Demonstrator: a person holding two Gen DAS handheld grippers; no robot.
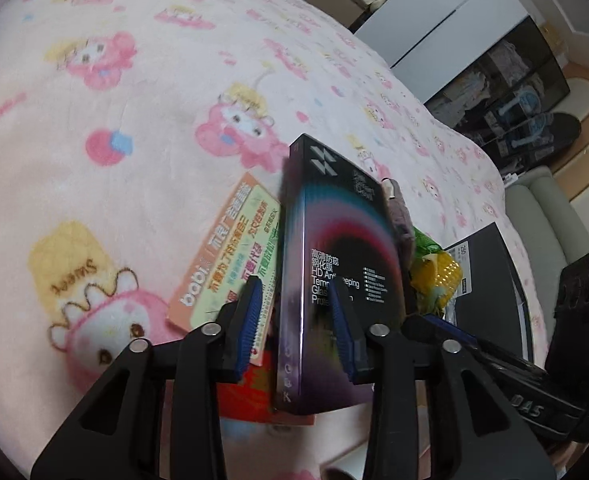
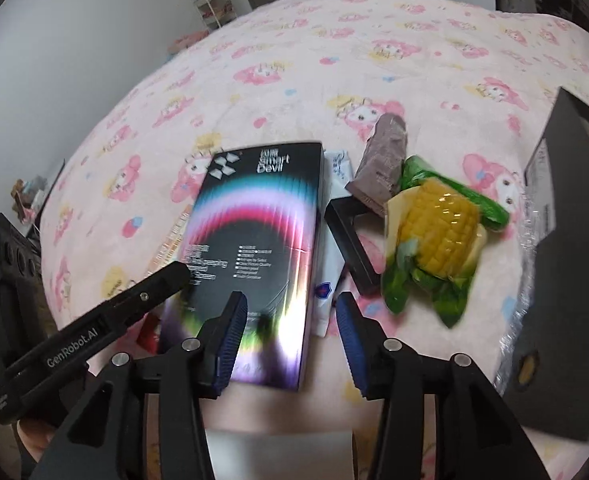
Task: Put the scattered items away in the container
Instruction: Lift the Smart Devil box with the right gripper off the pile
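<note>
Gripping the dark box [image 1: 346,280] between its pads, the left gripper [image 1: 298,320] tilts it over an orange card [image 1: 222,256]. Beside that box, the right gripper [image 2: 290,336] hangs spread, pinching nothing; the corn packet [image 2: 438,232] lies just right of it.

Left gripper [image 1: 296,320] fills the lower frame, blue pads either side of a dark screen-protector box [image 1: 334,264] w/ rainbow arc print. Box stands tilted on its long edge between the fingers; can't tell if the pads actually press it. Under/left of it: orange leaflet [image 1: 222,256] flat on the pink cartoon blanket [image 1: 94,140], red packet [image 1: 250,396] just below that. Right of the box: brownish wrapper [image 1: 400,216], then corn packet [image 1: 434,272], yellow and green. Further right, black container [image 1: 490,276] w/ white label. Right gripper [image 1: 542,396] enters from the lower-right edge, near the container.
</note>
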